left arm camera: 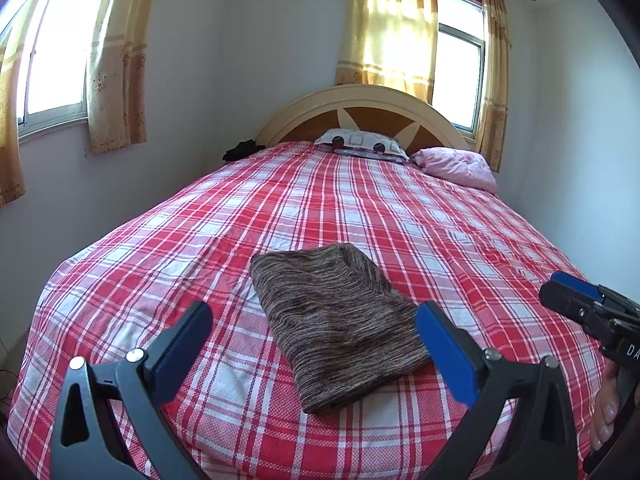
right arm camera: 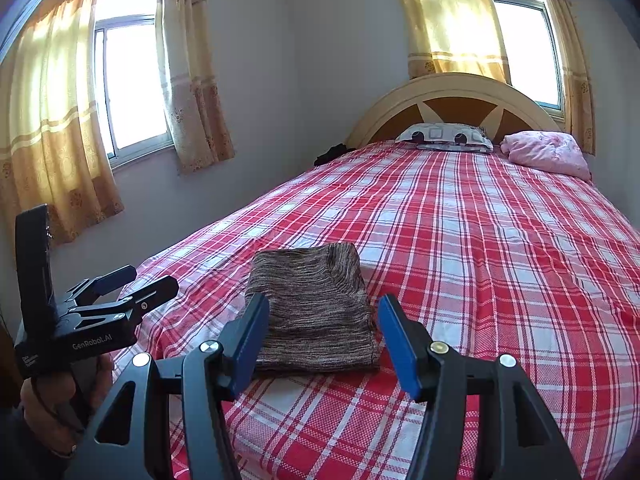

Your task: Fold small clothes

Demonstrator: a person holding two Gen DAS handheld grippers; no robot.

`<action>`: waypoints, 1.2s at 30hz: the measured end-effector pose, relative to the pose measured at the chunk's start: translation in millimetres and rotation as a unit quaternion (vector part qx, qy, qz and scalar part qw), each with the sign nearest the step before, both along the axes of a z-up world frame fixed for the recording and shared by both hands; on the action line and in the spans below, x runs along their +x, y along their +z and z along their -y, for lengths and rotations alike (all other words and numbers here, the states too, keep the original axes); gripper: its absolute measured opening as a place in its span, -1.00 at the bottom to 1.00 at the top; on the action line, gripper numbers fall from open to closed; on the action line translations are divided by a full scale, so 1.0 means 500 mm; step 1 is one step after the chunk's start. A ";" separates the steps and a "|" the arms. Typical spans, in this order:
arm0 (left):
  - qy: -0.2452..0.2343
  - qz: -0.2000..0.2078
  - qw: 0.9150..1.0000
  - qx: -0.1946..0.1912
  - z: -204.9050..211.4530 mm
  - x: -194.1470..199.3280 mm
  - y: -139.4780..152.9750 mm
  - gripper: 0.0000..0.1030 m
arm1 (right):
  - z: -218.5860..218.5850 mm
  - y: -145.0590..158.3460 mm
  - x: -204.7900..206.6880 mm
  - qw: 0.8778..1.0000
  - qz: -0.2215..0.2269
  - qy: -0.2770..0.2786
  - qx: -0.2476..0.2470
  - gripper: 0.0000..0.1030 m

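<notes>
Walls (left arm camera: 208, 60): plain white
Windows (left arm camera: 460, 76): two, sunlit, yellow curtains (left arm camera: 384, 24)
Bed (left arm camera: 360, 208): red plaid sheet, arched headboard (left arm camera: 360, 104)
Pillows (left arm camera: 362, 142): patterned, pink

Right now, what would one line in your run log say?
garment: brown knit garment folded on plaid bedspread | left tool: open, empty | right tool: open, empty

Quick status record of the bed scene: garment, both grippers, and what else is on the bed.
garment: brown knit cloth, folded, lying flat on the plaid bedspread
left gripper: open, empty, above the bed short of the cloth
right gripper: open, empty, short of the cloth
contact: none visible
head of bed: patterned pillow, pink bundle
</notes>
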State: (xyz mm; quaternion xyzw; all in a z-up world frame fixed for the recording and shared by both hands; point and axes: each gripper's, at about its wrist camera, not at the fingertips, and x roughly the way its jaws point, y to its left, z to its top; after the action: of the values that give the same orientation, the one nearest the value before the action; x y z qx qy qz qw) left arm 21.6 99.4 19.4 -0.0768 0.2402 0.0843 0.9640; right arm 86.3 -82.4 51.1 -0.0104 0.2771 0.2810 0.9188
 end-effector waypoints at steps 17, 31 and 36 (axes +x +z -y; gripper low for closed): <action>-0.002 -0.008 1.000 0.001 0.005 0.005 -0.002 1.00 | 0.004 0.017 -0.007 1.000 0.009 -0.007 0.009 0.14; -0.007 -0.008 1.000 0.018 0.023 0.005 0.000 1.00 | 0.011 0.004 -0.011 1.000 0.004 -0.008 0.023 0.35; -0.006 -0.002 1.000 0.016 0.022 0.002 0.010 1.00 | 0.015 0.004 -0.018 1.000 0.011 -0.012 0.024 0.36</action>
State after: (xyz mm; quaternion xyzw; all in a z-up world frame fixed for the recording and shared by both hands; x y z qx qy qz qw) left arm 22.5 88.6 24.3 -0.0600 0.2413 0.0822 0.9651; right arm 77.4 -90.0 53.3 0.0123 0.2605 0.2766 0.9249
